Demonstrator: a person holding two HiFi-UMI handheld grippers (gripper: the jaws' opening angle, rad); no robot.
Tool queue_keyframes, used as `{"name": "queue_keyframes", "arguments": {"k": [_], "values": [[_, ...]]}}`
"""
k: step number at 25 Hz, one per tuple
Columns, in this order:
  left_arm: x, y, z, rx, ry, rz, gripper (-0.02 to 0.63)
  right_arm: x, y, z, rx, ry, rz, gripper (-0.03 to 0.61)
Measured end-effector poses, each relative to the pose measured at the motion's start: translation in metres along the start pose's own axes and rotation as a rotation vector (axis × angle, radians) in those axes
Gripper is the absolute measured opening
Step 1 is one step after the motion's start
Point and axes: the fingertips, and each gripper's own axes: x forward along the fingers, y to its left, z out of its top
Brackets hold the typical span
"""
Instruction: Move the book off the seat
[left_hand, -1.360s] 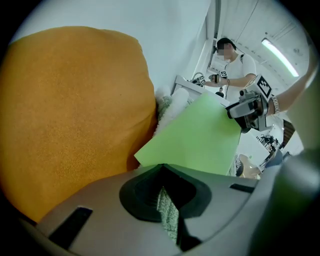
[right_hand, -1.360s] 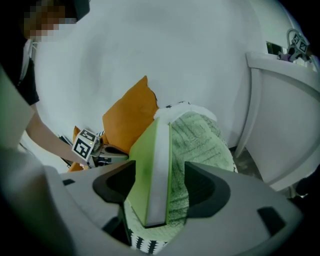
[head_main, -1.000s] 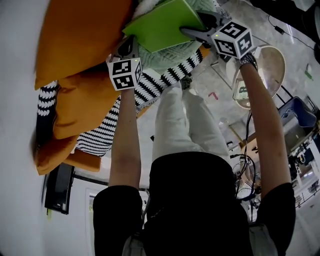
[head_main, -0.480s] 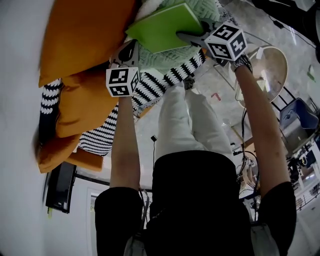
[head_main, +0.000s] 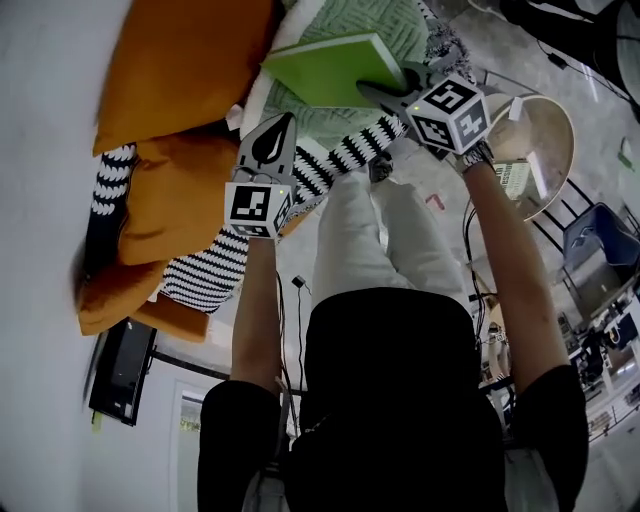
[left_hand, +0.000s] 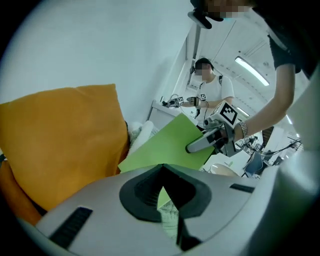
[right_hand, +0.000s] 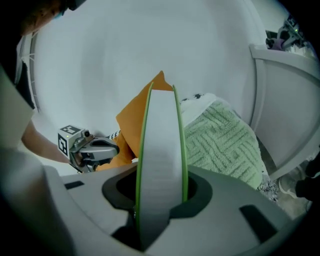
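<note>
A thin green book (head_main: 330, 68) lies tilted over a pale green knitted throw (head_main: 395, 25) on the seat. My right gripper (head_main: 378, 92) has the book's near right edge between its jaws, which are closing; in the right gripper view the book (right_hand: 160, 145) stands edge-on, its white pages filling the gap between the jaws of the right gripper (right_hand: 161, 192). My left gripper (head_main: 281, 122) is shut and holds nothing, hanging over the striped cover a little short of the book. In the left gripper view the book (left_hand: 167, 145) lies beyond the left gripper (left_hand: 162, 169).
Orange cushions (head_main: 180, 60) pile up at the left against a white wall, over a black-and-white striped cover (head_main: 335, 160). A round pale table (head_main: 545, 135) and a blue bin (head_main: 598, 235) stand to the right. Another person (left_hand: 207, 92) works at a bench behind.
My left gripper has drawn back from the book's near corner toward me. The right gripper's jaws have come together on the book's edge, and the book has shifted slightly right.
</note>
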Motion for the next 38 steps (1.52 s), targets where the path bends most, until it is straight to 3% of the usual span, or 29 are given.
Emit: {"name": "queue_keyframes", "arguments": {"k": [8,13,16,22,30,38], "values": [[-0.034,-0.051,0.052,0.044,-0.082,-0.028,0.009,-0.083,0.032,0.024,-0.025,-0.132,-0.068,0.133],[-0.048,-0.075,0.084,0.104,-0.127,-0.029,0.009,-0.134,0.055,0.034,-0.067,-0.196,-0.088,0.133],[-0.056,-0.095,0.101,0.161,-0.139,-0.042,0.009,-0.159,0.067,0.034,-0.04,-0.224,-0.091,0.133],[-0.074,-0.136,0.131,0.213,-0.171,-0.096,0.009,-0.198,0.096,0.034,0.003,-0.272,-0.111,0.133],[-0.099,-0.181,0.15,0.232,-0.174,-0.154,0.009,-0.252,0.135,0.053,-0.042,-0.363,-0.157,0.133],[-0.11,-0.232,0.183,0.275,-0.259,-0.267,0.009,-0.308,0.155,0.061,-0.068,-0.453,-0.244,0.133]]}}
